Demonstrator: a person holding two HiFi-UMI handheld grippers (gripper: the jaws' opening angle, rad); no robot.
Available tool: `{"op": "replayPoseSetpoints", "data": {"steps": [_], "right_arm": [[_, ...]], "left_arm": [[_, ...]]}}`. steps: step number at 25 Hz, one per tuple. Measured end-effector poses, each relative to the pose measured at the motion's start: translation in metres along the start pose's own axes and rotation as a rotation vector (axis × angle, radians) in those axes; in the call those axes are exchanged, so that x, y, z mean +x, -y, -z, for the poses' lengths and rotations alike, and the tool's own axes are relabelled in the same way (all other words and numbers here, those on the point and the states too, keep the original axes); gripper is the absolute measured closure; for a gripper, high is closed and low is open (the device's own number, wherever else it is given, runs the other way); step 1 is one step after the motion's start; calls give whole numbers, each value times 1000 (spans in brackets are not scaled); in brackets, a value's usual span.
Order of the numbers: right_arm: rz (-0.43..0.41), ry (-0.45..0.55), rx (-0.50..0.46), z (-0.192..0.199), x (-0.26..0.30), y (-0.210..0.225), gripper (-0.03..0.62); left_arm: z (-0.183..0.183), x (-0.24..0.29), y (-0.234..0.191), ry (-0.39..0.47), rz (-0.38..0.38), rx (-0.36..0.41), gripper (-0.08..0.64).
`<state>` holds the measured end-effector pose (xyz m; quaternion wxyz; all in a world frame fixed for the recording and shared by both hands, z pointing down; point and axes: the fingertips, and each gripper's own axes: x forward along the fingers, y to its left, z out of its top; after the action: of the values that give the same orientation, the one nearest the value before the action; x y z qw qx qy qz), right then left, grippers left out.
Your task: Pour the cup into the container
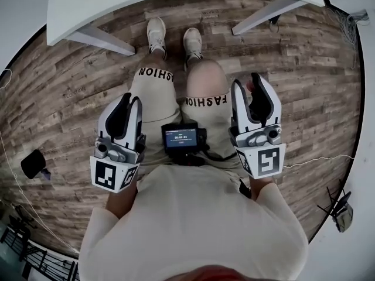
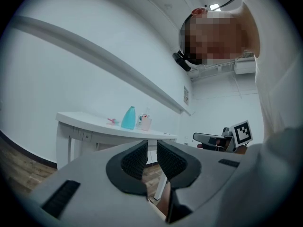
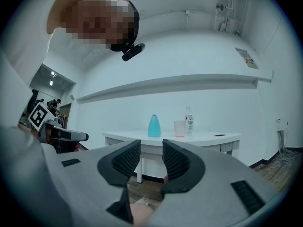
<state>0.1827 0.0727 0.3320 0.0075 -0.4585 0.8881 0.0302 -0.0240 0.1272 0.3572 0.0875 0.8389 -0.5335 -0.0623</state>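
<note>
Left gripper (image 2: 152, 145): jaws a narrow gap apart, nothing between them.
Right gripper (image 3: 151, 143): jaws slightly parted, nothing between them.
Cup (image 3: 179, 128): one, pink, upright on the white table (image 3: 208, 138), well beyond both pairs of jaws; in the right gripper view it shows just above and right of the gap.
Teal bottle (image 3: 154, 126): one, upright, left of the cup and apart from it.
Clear bottle (image 3: 189, 119): one, just beside the cup on its right.
Grippers: two, held side by side over the person's legs, pointing toward the table.
Floor (image 1: 304, 86): wood planks.
</note>
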Motion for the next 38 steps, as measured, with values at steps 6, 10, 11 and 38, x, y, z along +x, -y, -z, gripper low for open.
{"op": "replayPoseSetpoints", "data": {"steps": [6,10,11,38], "right_arm": [[-4,-25,11,18,26,13,466],[3,-19,3,18,35,20,466],[6,-19,3,19,36,22,466],[29,7,-5,5,102,45,466]], "left_arm": [[10,26,-17,-17,-1,-13,491],[9,35,-23,-18,0,0,491],[10,36,-25,-22,1,3,491],[-17,95,-72,-25,16,46,500]]}}
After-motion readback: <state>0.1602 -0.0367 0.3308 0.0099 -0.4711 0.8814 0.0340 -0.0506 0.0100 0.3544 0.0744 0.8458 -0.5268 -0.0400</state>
